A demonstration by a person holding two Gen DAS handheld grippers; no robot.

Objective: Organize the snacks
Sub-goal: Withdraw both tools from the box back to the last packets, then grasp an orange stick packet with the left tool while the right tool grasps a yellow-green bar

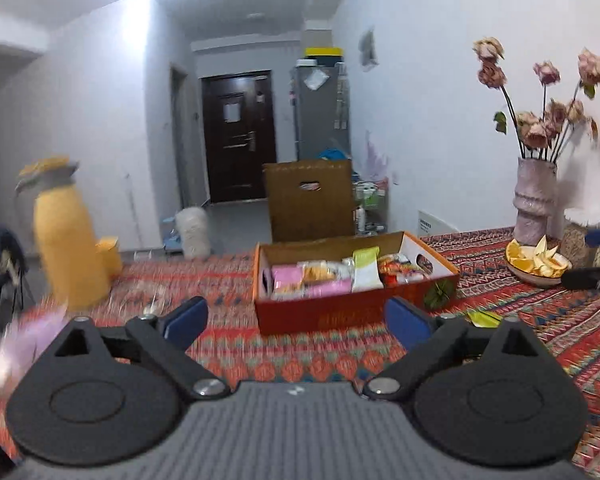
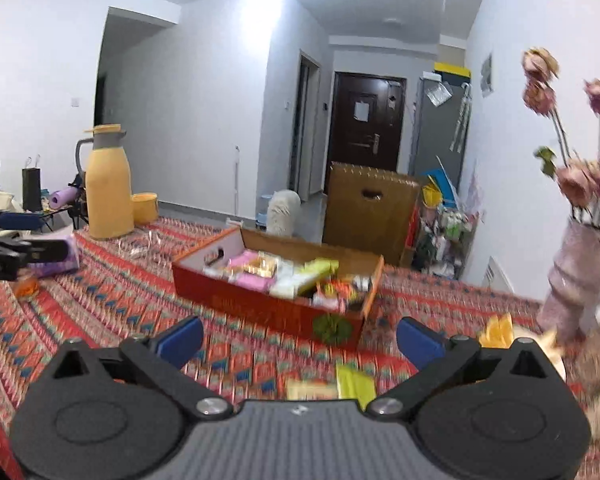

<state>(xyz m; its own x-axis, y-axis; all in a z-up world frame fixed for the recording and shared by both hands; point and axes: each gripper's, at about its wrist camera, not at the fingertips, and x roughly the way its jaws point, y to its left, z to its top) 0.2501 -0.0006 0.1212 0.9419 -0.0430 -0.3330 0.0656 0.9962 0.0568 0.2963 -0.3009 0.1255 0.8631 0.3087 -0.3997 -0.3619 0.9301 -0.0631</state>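
An orange-red cardboard box [image 1: 324, 314] [image 2: 256, 302] stands open on the patterned tablecloth, filled with snack packets, among them pink ones [image 1: 288, 276] and a green-and-white one [image 1: 366, 270]. My left gripper [image 1: 296, 320] hovers in front of the box, open, with nothing between its blue pads. My right gripper [image 2: 300, 342] is also open and empty, nearer the box's right corner. Yellow-green packets [image 2: 354, 384] lie on the cloth just under it. A purple packet [image 2: 60, 266] lies at the left, beside the left gripper's fingers.
A yellow thermos jug [image 1: 70, 240] and a yellow cup [image 2: 145, 208] stand at the table's far left. A pink vase of dried roses [image 1: 536, 204] and a bowl of orange pieces [image 1: 536, 264] sit at the right. A brown cardboard panel [image 1: 310, 200] rises behind the box.
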